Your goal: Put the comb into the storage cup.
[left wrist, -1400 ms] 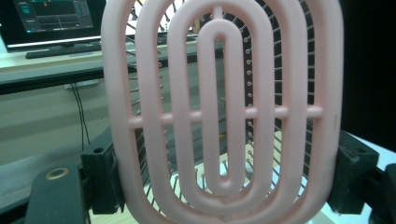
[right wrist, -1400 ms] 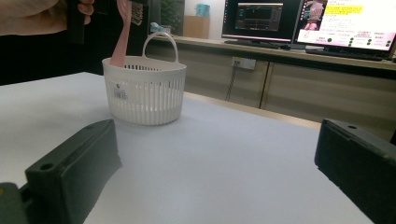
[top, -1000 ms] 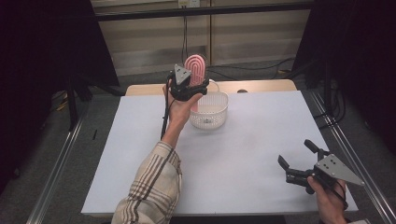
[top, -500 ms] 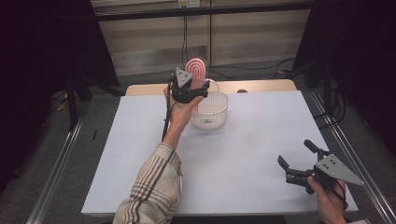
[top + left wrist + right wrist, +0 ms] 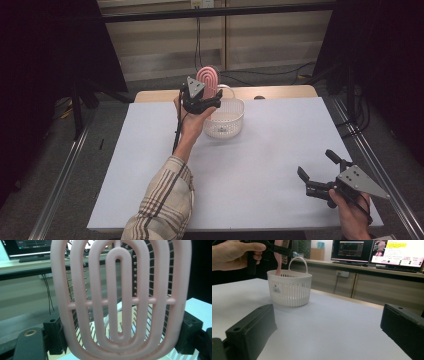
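The pink brush (image 5: 120, 300) runs off the left gripper view's top edge, its handle hidden.

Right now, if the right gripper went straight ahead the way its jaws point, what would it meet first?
Probably the white basket. The open right gripper points across bare table toward it; depth is unclear, so it might pass just beside.

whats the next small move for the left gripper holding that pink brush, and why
Probably lower it straight down. The left gripper is shut on the pink brush, held upright above the white basket, with its lower end already dipping inside the rim in the right gripper view. The right gripper sits open, far off.
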`<state>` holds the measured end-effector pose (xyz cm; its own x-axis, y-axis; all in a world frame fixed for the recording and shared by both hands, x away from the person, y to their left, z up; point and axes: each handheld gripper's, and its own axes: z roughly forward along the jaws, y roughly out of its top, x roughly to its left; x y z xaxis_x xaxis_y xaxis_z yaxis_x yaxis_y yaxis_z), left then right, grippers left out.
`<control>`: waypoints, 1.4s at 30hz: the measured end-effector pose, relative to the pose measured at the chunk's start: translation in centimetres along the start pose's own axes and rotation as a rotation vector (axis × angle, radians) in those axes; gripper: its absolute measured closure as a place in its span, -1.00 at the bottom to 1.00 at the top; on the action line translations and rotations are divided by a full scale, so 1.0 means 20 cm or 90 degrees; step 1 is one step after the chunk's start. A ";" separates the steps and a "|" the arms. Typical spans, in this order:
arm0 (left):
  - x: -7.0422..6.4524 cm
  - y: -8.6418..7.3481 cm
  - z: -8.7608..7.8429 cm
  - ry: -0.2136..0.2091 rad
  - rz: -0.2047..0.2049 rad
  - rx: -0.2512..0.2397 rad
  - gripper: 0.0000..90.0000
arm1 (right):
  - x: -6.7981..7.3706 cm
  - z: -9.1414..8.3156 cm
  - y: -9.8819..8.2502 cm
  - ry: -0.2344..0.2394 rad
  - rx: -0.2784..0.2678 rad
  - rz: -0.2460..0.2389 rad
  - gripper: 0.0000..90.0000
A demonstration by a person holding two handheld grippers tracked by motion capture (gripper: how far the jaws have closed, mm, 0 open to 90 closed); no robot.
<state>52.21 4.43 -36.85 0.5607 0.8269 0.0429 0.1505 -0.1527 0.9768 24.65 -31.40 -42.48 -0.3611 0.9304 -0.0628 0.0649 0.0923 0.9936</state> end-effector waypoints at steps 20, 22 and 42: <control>-0.02 -0.05 0.03 0.020 -0.002 0.033 -0.58 | 0.00 0.00 0.00 0.002 0.000 0.000 -1.00; -0.02 -0.05 0.03 0.016 -0.002 0.032 -0.58 | 0.00 0.00 0.00 0.003 0.000 0.001 -1.00; 0.01 -0.08 0.05 0.025 -0.006 0.050 -0.61 | 0.00 0.00 0.00 0.004 0.000 -0.001 -1.00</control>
<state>52.91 4.38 -38.53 0.5271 0.8487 0.0437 0.2194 -0.1856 0.9578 24.70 -31.34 -42.51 -0.3677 0.9277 -0.0643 0.0636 0.0940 0.9935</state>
